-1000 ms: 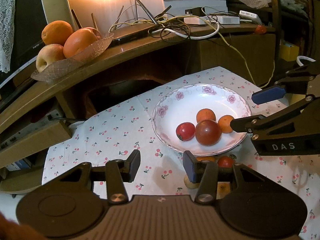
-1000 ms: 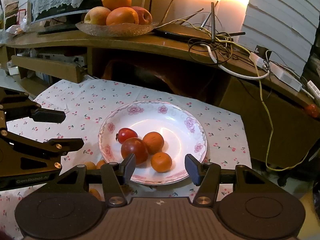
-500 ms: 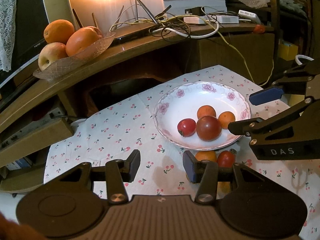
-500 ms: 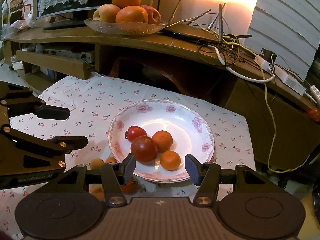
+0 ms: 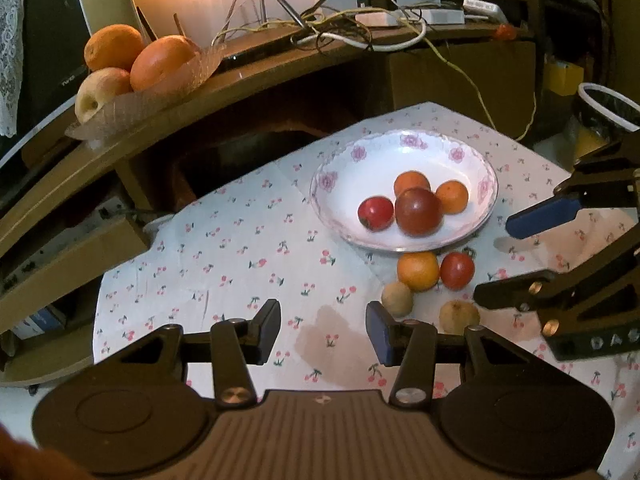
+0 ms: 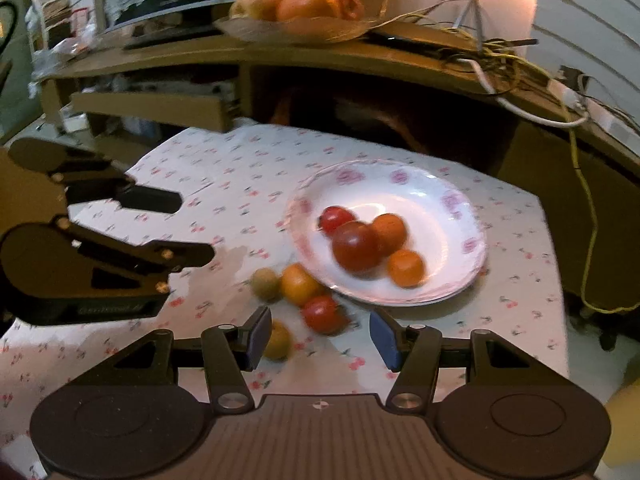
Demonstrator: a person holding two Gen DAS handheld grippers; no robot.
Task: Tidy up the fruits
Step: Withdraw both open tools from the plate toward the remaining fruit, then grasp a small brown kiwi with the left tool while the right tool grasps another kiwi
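Right wrist view puts the small red tomato-like fruit (image 6: 323, 313) on the cherry-print tablecloth (image 6: 224, 200) just beyond my right gripper (image 6: 318, 339), slightly left of centre between its spread, empty jaws. It lies just near of the flowered white plate (image 6: 460, 208). My left gripper (image 5: 322, 330), likewise spread and empty, sits farther left, so I judge right nearer.

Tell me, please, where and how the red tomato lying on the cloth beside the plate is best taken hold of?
Grip the red tomato across its round middle, coming from above on the near side with the open right tool. The orange touches its far-left side and the plate rim lies just behind, so probably keep the fingers off those sides.
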